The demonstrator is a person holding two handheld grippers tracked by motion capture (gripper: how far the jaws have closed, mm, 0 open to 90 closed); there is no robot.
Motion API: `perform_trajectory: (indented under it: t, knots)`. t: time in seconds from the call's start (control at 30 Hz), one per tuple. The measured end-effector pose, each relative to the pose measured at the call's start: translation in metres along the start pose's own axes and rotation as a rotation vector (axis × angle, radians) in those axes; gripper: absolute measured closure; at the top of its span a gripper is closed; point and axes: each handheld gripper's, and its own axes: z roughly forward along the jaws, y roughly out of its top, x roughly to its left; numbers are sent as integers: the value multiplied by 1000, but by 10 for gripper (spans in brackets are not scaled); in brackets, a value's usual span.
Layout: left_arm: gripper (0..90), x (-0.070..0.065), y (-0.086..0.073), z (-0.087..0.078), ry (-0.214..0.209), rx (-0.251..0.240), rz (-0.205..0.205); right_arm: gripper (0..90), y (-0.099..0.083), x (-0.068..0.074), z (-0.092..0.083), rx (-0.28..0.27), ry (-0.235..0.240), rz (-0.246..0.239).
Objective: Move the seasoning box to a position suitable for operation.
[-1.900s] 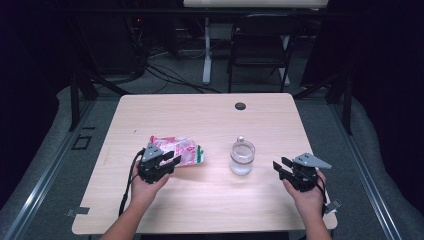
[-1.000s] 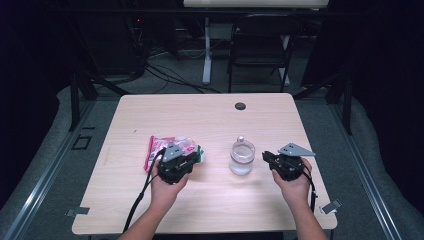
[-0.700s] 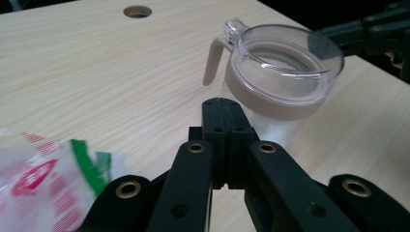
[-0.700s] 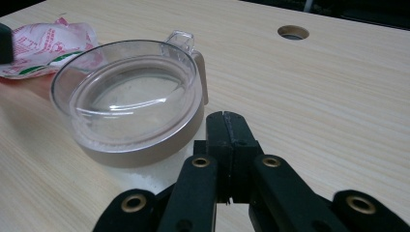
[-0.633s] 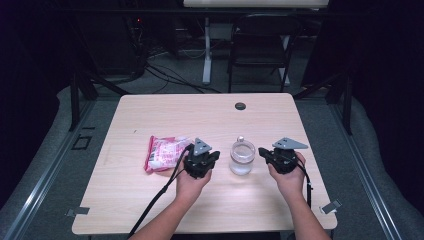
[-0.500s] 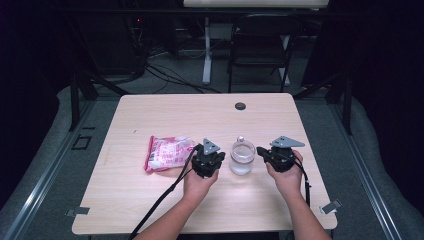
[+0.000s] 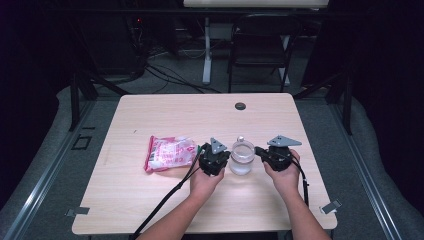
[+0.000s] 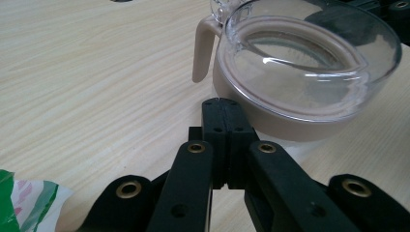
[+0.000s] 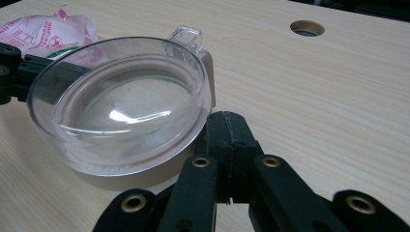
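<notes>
A round clear-lidded container (image 7: 242, 158) with a beige base stands on the wooden table (image 7: 165, 115), between my two grippers. My left gripper (image 7: 228, 156) is shut and empty, its tip right against the container's left side. The left gripper view shows that shut tip (image 8: 223, 104) at the beige wall under the clear lid (image 8: 304, 72). My right gripper (image 7: 257, 150) is shut too, pressed close to the right side. Its closed jaws (image 9: 227, 118) meet the base below the lid (image 9: 121, 106), near a clear tab (image 9: 186, 36).
A pink and white snack bag (image 7: 170, 152) lies left of the left gripper, also seen as the bag (image 9: 48, 31) behind the container. A dark cable hole (image 7: 240, 106) sits near the table's far edge. A chair (image 7: 260, 50) stands beyond the table.
My left gripper has left the snack bag and moved right to the container. The right gripper has moved left and forward up to the container's other side.
</notes>
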Motion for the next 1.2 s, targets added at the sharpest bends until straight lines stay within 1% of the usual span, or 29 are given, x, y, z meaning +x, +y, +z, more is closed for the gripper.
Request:
perform_trajectory:
  t: [0.07, 0.17, 0.23, 0.33, 0.4, 0.47, 0.57, 0.6, 0.67, 0.7, 0.73, 0.77, 0.87, 0.9, 0.97, 1.0, 1.03, 1.07, 1.1, 1.13, 1.17, 1.2]
  knots:
    - [900, 0, 0, 1, 4, -8, 0, 900, 0, 1, 0, 0, -3, -3]
    - [900, 1, -1, 1, -1, -10, 11, 900, 0, 1, -1, 8, -2, 0]
    - [900, 2, 0, 0, -7, -12, 10, 900, 0, 1, -1, 9, -1, 1]
    - [900, 3, 1, -1, -5, -14, 8, 900, 0, 2, -1, 10, 7, 1]
    - [900, 4, 1, -1, -4, -16, 2, 900, 0, 3, -1, 7, 9, -8]
    - [900, 5, 1, -1, -6, -16, -4, 900, 0, 4, -1, 7, 11, -7]
    - [900, 4, 1, -1, -3, -24, -3, 900, -1, 5, -1, 2, 4, -6]
    - [900, 5, 1, -2, -12, -13, 2, 900, -1, 5, -2, 6, 4, -5]
    - [900, 6, 1, -3, -13, -15, 7, 900, -2, 6, -2, 2, 3, 0]
    - [900, 6, 0, -3, -13, -15, 8, 900, -2, 6, -2, -1, 6, 0]
    - [900, 7, -1, -3, -16, -21, -1, 900, -4, 6, -2, -8, 26, 16]
    - [900, 8, -1, -4, -21, -20, -6, 900, -4, 6, -3, -8, 35, 27]
    - [900, 8, -2, -4, -24, -27, -14, 900, -5, 7, -3, -4, 37, 22]
    - [900, 9, -3, -5, -28, -20, -14, 900, -6, 8, -4, -8, 45, 25]
    - [900, 9, -5, -6, -28, -23, -11, 895, -7, 10, -5, -13, 58, 30]
    - [900, 10, -5, -7, -32, -18, -10, 877, -8, 11, -6, -10, 62, 28]
    - [900, 10, -5, -7, -34, -14, -6, 868, -8, 12, -6, -7, 61, 15]
    - [900, 10, -5, -7, -34, -14, -6, 868, -8, 12, -6, -7, 61, 15]
    - [900, 10, -6, -7, -37, -14, -10, 865, -8, 14, -7, -5, 58, 6]
    - [900, 10, -7, -8, -41, -11, -5, 857, -8, 16, -8, -4, 49, -9]
    - [900, 10, -8, -9, -45, -14, 2, 877, -8, 18, -8, -3, 44, -36]
    - [900, 10, -8, -9, -45, -14, 2, 891, -9, 19, -9, -5, 47, -42]
